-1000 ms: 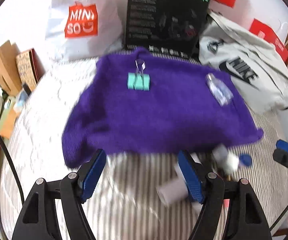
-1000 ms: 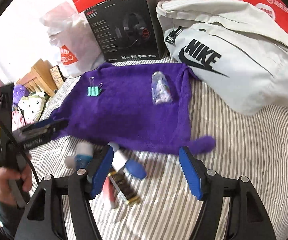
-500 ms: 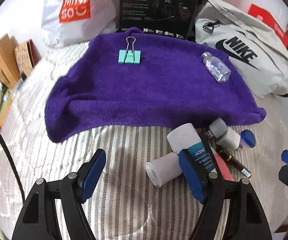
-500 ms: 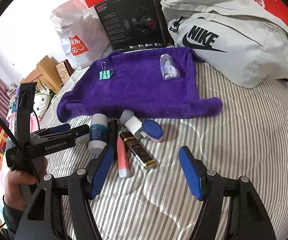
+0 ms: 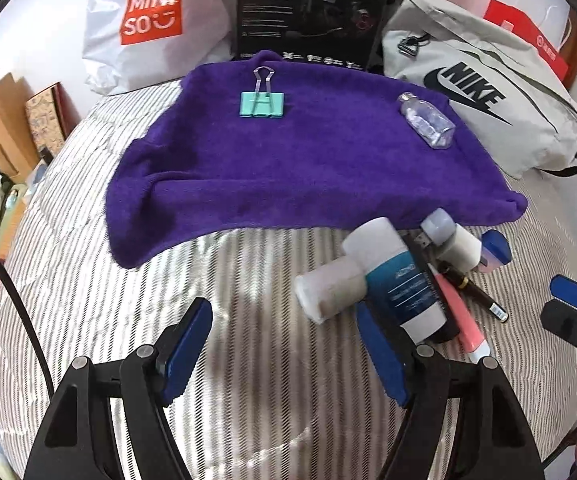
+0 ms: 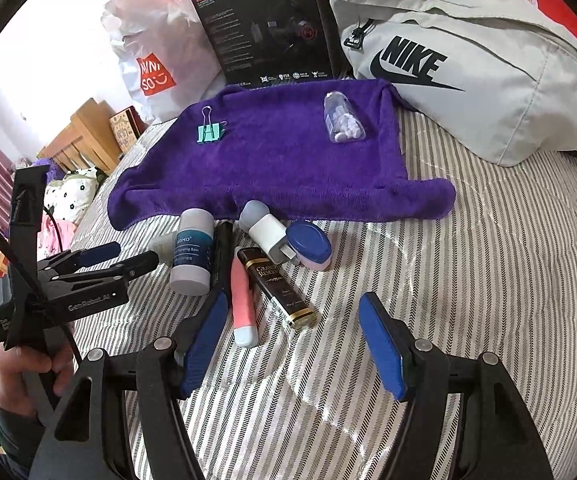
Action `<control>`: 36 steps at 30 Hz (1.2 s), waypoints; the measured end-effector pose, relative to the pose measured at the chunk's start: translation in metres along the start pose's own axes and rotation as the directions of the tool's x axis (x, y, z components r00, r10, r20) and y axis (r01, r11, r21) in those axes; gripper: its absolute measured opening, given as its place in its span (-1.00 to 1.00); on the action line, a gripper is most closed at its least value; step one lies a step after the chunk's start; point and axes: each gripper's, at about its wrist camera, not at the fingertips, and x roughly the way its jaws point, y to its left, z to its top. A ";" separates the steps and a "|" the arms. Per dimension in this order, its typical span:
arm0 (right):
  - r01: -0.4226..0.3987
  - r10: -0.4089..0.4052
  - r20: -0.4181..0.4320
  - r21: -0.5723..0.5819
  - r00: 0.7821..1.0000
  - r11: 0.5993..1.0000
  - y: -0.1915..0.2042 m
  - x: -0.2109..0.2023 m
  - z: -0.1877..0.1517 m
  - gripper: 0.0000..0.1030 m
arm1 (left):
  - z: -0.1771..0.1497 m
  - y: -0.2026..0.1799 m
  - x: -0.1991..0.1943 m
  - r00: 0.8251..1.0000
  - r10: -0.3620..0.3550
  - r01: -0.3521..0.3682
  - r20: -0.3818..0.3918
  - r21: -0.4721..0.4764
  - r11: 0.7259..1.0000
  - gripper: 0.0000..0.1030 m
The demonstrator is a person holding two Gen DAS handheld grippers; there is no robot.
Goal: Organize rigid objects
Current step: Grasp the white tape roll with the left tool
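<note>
Two grippers, left (image 5: 284, 350) and right (image 6: 294, 340), hang released over a striped bed (image 6: 488, 280). Bottles and tubes (image 6: 248, 264) lie clustered beside the near edge of a purple towel (image 6: 280, 160).

In the left-wrist view the black headset box (image 5: 312, 8) and the red paper bag (image 5: 528, 44) run off the top edge, and the right gripper (image 5: 576, 312) is cropped by the right edge so that only one blue pad and part of its black frame appear. In the right-wrist view the black pen (image 6: 222, 252) lies partly hidden behind the blue-labelled tube (image 6: 192, 252), whose small label text is illegible. The person's hand (image 6: 28, 368) is cut off at the lower left; the clear bottle (image 6: 342, 120) holds pale contents too small to identify.
</note>
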 end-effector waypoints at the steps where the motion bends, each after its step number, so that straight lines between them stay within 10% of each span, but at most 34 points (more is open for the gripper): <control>1: 0.002 -0.002 -0.003 0.000 1.000 1.000 0.000 0.001 0.000 0.31 | 0.001 -0.003 0.002 1.000 0.001 -0.001 -0.004 0.005 1.000 0.43; 15: 0.004 -0.005 -0.054 -0.014 0.999 1.000 0.001 0.020 -0.002 0.31 | -0.002 0.001 0.021 0.994 0.102 -0.102 -0.030 0.001 0.995 0.45; 20: 0.001 -0.003 -0.065 -0.024 0.998 1.000 0.003 0.024 -0.004 0.31 | -0.004 0.012 0.018 1.000 0.003 -0.004 0.013 0.022 1.000 0.42; 27: -0.004 0.003 -0.060 -0.014 0.998 1.000 -0.002 0.031 -0.002 0.31 | 0.001 0.003 0.019 0.998 -0.050 0.047 0.041 0.078 0.996 -0.33; 36: 0.058 -0.060 -0.042 -0.046 0.997 0.997 -0.018 0.037 0.010 0.31 | -0.007 0.007 0.014 0.998 -0.052 0.048 0.042 0.094 0.994 -0.37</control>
